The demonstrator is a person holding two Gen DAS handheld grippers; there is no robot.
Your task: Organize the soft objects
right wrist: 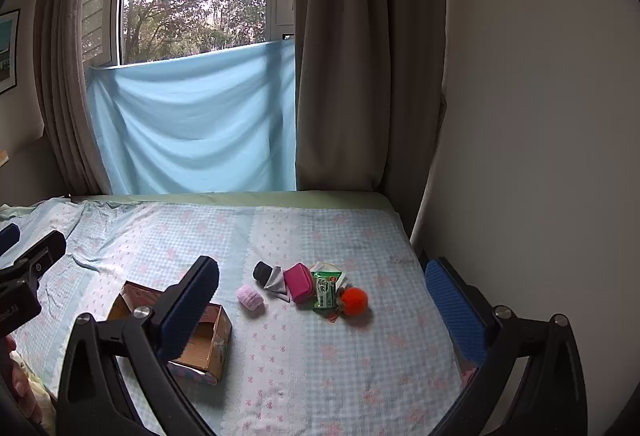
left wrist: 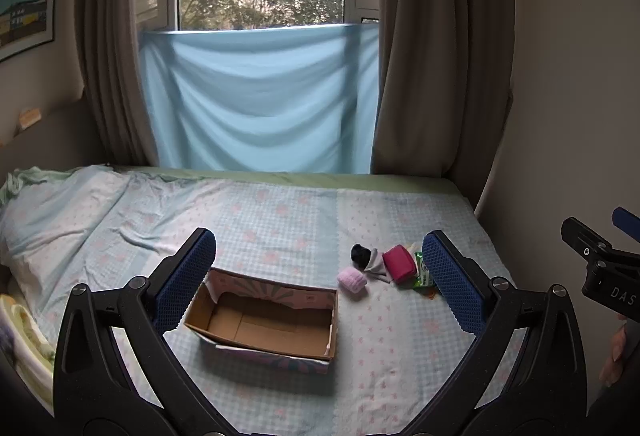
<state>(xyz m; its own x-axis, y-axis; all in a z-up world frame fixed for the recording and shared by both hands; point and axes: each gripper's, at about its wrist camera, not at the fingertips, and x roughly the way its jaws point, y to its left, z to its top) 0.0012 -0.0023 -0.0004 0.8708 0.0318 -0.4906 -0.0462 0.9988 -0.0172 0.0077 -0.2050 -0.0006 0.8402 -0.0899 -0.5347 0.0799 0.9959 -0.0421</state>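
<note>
So we hover both grippers, left gripper and right gripper, jaws wide, nothing held. Empty open cardboard box waits on bed; pink knitted roll, magenta pouch, orange pompom cluster beside it, apart, likely ready for boxing.

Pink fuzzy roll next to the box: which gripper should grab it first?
Probably the right gripper: it is open and the pink roll lies almost straight ahead. The left gripper, also open, faces the cardboard box.

left gripper spread wide above open cardboard box — pink roll just beside.
</note>
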